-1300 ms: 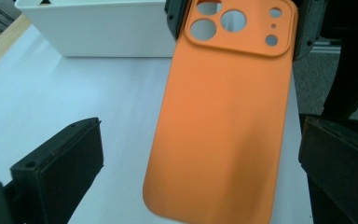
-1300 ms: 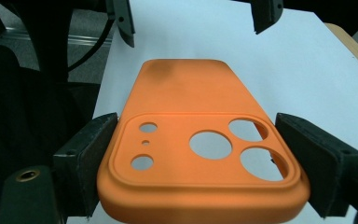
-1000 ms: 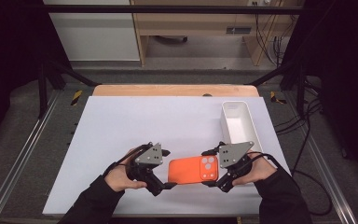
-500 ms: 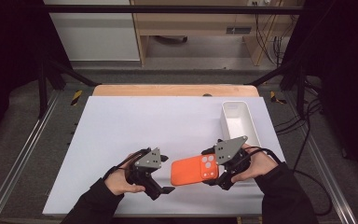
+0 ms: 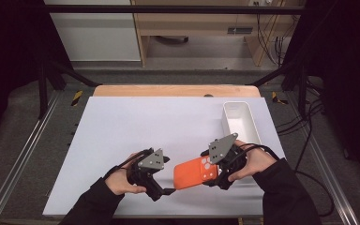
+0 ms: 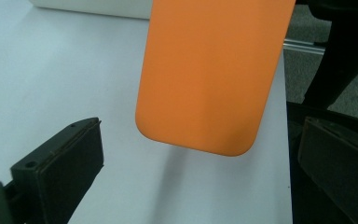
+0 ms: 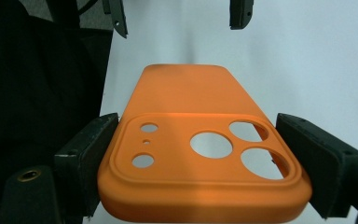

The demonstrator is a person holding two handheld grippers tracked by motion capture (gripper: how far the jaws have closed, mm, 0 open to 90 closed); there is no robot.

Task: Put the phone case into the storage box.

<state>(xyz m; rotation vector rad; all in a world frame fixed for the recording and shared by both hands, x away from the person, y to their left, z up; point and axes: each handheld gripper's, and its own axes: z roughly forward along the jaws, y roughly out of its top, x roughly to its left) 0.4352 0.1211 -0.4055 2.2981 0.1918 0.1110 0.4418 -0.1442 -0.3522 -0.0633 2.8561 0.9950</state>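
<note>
Phone case (image 7: 200, 154), orange, sits clamped across its camera end between the right gripper (image 5: 217, 165) pads, lifted off the white table (image 5: 136, 126), low centre of the high view; a judged handover. Left gripper (image 5: 161, 187) waits just left, jaws apart, case tip between them untouched. Both forearms enter from the bottom edge. White bin (image 5: 240, 123) stands upper right.

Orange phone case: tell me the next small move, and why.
Probably carry the phone case toward the white tray. The right gripper clamps its camera end, lifted off the white mat, and the left gripper stands open, clear of its free end.
</note>
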